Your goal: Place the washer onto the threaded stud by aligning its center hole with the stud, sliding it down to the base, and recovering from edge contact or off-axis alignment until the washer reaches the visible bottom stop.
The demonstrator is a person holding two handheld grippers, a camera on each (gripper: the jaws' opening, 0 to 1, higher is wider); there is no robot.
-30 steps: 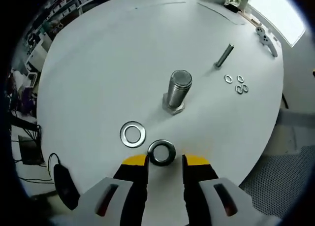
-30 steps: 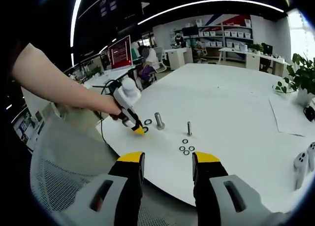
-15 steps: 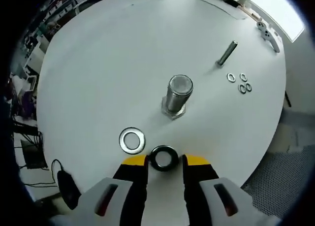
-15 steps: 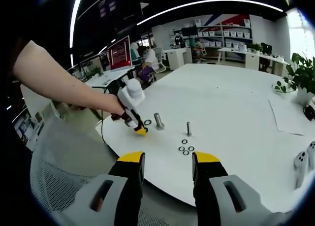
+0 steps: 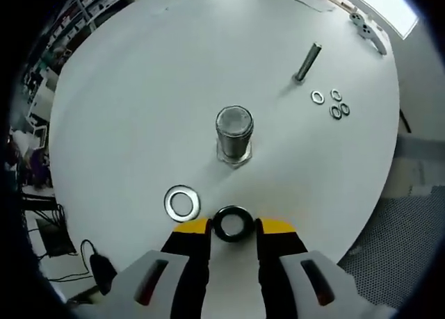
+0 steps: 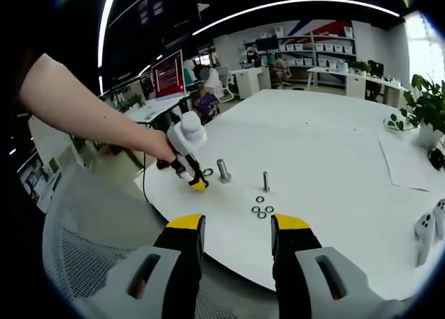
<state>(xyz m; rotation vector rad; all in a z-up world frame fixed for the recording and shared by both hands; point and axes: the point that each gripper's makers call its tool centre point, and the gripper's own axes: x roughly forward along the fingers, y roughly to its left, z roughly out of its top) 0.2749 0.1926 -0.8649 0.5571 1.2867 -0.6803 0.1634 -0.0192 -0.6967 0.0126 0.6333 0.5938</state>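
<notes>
A thick dark washer (image 5: pixel 233 223) lies between the yellow fingertips (image 5: pixel 192 227) of my left gripper (image 5: pixel 233 228). The jaws stand close on both its sides, and I cannot tell whether they press it. Beyond it the large threaded stud (image 5: pixel 233 133) stands upright on its hex base. A flat silver washer (image 5: pixel 182 203) lies on the white table (image 5: pixel 139 90), left of the dark one. In the right gripper view a person's hand holds the left gripper (image 6: pixel 188 156) low beside the stud (image 6: pixel 223 170). My right gripper (image 6: pixel 238 225) hangs open off the table's near edge, holding nothing.
A thin bolt (image 5: pixel 306 62) and several small washers (image 5: pixel 330 105) sit past the stud on the right. A white controller (image 5: pixel 366 30) lies at the far table edge. A mesh chair (image 6: pixel 83 249) stands left of the table, with desks and shelves (image 6: pixel 334 41) behind.
The left gripper moved forward until the dark washer, earlier just past its tips, sits between them. The stud now looks slightly smaller and further left. The right gripper held still.
</notes>
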